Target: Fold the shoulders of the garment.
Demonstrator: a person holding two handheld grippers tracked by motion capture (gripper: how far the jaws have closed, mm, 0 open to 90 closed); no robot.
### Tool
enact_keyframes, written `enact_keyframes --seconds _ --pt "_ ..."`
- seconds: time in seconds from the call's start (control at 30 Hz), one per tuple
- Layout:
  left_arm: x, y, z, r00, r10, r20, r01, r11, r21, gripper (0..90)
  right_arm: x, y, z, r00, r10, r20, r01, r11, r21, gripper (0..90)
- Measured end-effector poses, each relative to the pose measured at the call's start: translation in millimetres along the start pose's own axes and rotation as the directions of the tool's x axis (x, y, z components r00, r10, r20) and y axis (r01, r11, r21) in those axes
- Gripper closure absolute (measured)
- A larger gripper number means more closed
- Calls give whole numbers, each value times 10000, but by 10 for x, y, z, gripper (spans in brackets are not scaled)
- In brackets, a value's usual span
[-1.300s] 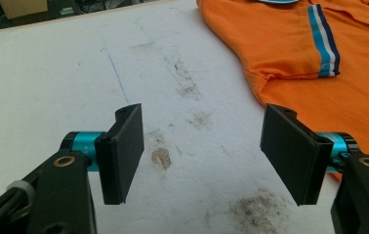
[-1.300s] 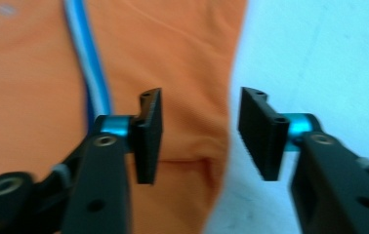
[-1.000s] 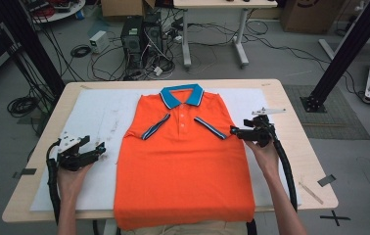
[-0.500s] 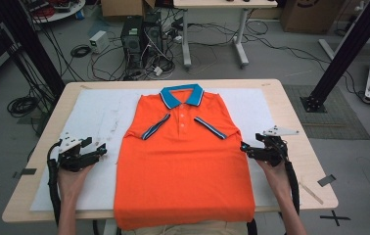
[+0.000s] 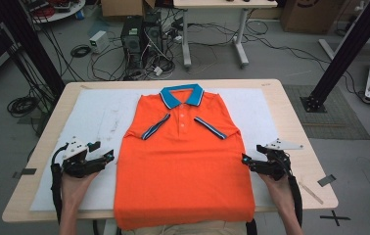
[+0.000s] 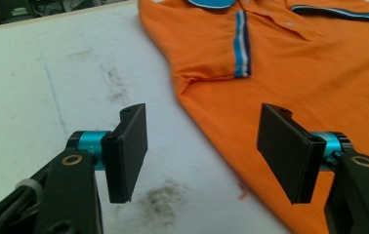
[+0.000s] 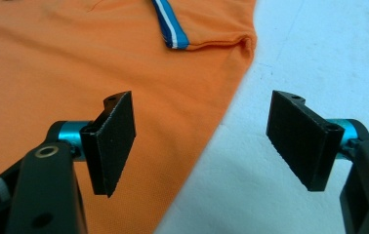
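Note:
An orange polo shirt (image 5: 183, 166) with a blue collar lies flat on the white mat, both striped sleeves folded in over its front. My left gripper (image 5: 108, 157) hovers just off the shirt's left edge, open and holding nothing. In the left gripper view the shirt's edge (image 6: 295, 73) runs between the spread jaws of that gripper (image 6: 207, 151). My right gripper (image 5: 244, 160) sits at the shirt's right edge at mid-body, also open. In the right gripper view the hem side of the shirt (image 7: 75, 58) lies under the left jaw of that gripper (image 7: 204, 141), with mat under the other jaw.
The white mat (image 5: 100, 112) covers most of the wooden table (image 5: 295, 122). The shirt's bottom hangs over the near table edge. A computer tower (image 5: 141, 36), cables and black frame posts stand on the floor beyond the far edge.
My right gripper has moved back toward the person along the shirt's right edge, from sleeve level to mid-body. My left gripper has shifted slightly toward the shirt.

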State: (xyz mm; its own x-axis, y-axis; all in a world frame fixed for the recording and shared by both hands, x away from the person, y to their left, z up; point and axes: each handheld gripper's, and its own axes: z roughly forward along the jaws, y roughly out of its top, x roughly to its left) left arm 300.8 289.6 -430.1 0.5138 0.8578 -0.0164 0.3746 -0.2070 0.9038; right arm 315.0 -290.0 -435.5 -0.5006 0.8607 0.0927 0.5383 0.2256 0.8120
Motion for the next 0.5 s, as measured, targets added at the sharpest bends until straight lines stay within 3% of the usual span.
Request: enact_keyframes --seconds 0.2,0.5 --pt "-89 66 15 9971 83 761 -101 9997 229 359 67 -29 -28 10000 2 -49 -2 10000 -15 270" --pt "-236 83 93 9952 277 935 -294 9994 173 359 62 -101 -61 10000 59 -40 -59 10000 13 270"
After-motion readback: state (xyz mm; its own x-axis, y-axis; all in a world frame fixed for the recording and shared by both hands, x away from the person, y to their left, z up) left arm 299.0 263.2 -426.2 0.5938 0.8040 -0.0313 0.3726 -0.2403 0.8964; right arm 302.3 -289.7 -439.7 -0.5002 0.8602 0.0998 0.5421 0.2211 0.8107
